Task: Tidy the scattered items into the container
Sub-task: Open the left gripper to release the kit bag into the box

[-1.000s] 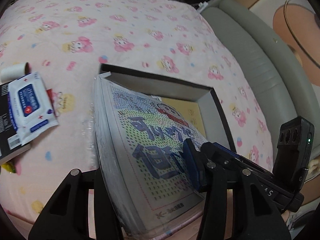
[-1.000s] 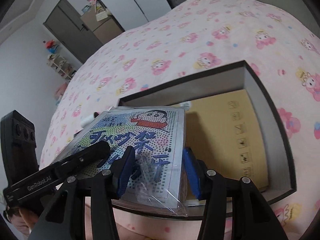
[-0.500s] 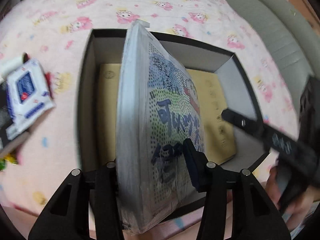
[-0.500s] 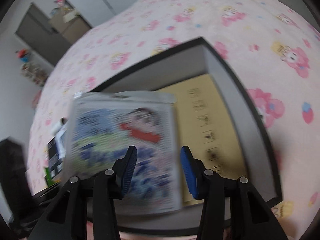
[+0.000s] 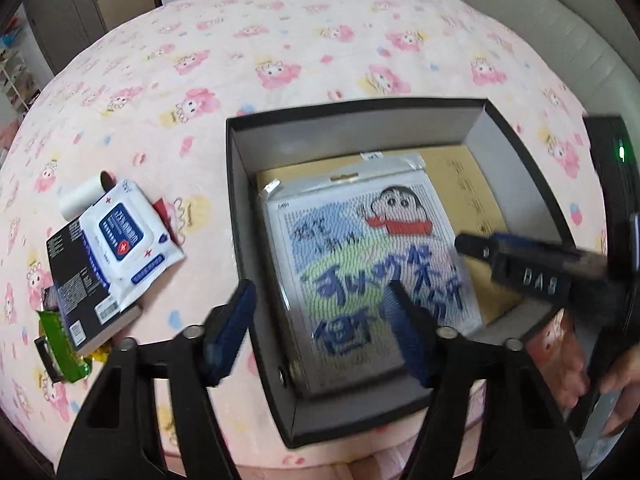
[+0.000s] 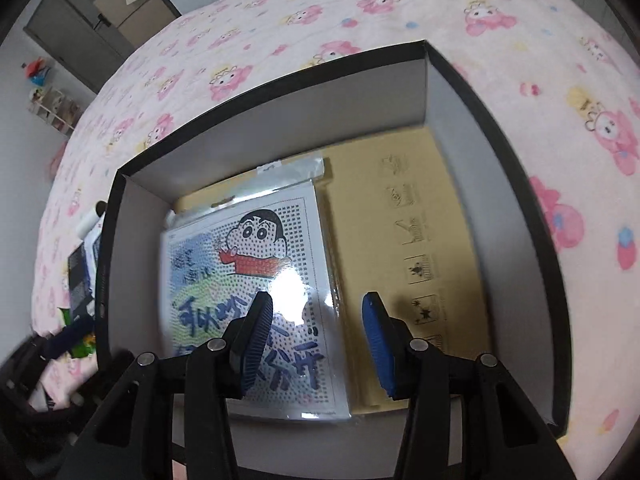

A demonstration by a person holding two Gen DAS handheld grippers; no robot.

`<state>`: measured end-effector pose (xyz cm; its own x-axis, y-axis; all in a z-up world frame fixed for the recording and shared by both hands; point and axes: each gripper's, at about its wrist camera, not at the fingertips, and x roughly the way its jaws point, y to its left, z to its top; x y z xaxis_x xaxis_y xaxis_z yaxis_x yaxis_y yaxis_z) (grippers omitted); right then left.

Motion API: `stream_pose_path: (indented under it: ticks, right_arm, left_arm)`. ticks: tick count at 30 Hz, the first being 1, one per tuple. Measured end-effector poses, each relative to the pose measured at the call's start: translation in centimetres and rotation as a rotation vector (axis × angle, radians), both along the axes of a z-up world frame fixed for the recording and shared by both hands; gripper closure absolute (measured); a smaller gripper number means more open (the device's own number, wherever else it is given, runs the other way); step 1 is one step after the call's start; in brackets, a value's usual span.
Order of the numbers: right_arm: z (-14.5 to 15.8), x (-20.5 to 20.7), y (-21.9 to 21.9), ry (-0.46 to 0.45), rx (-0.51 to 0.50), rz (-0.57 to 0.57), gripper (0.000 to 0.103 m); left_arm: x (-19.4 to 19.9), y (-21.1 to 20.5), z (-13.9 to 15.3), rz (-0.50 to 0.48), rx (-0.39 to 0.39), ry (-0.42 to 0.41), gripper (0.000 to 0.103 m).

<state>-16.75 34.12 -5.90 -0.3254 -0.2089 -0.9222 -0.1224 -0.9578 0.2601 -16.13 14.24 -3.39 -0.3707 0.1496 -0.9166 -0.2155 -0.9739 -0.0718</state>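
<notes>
A: What is on the pink bed (image 5: 320,40)?

B: On the left, a wipes pack (image 5: 128,240) sits on a black book (image 5: 76,292). In the middle, the cartoon kit (image 5: 368,264) lies flat inside the black box (image 5: 236,200).

A: And the grabbers?

B: The left gripper (image 5: 320,328) has just opened wide and holds nothing. The right gripper (image 6: 316,344) hangs over the kit, nothing between its blue pads (image 6: 376,344).

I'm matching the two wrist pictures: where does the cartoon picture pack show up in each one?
Left wrist view: cartoon picture pack lies flat in the black box, centre right, toward its left wall.
Right wrist view: the pack fills the lower centre left, again on the box's left side.
Shared landmark: the brown cardboard sheet under the pack.
</notes>
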Motion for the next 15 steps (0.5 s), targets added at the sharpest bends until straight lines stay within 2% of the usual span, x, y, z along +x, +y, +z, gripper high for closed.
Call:
stream_pose_path:
  ticks: [1,4,6,9,12,15]
  right_arm:
    - [-0.2,0.1,0.1,-0.007,0.003,-0.001,0.06]
    - [-0.6,0.2,-0.1,-0.029,0.031,0.001,0.06]
    - [-0.9,0.3,-0.2,-0.042,0.071,0.002,0.06]
    - [-2.0,0.1,-0.5,-0.087,0.085,0.017,0.06]
    - [-2.9,0.0,-0.9,-0.128,-0.002,0.049,0.06]
    - [-2.9,0.0,-1.3,-0.125,-0.003,0.073,0.059]
  left_arm:
    - [-0.4,0.0,-0.3,-0.001,0.018,-0.006,0.052]
    - [-1.8,0.6,-1.7,-0.003,0.037,-0.045,0.063]
    - [-2.4,1.8,-3.0,-0.016,0.027,-0.08,0.063]
    - [-2.7,3.2,-3.9,-0.027,-0.087,-0.068,0.063]
    - [-3.0,3.4,-4.5,-0.044,-0.087,-0.121,0.066]
    - [-2.9,2.9,-4.6,-0.047,-0.073,-0.123,0.071]
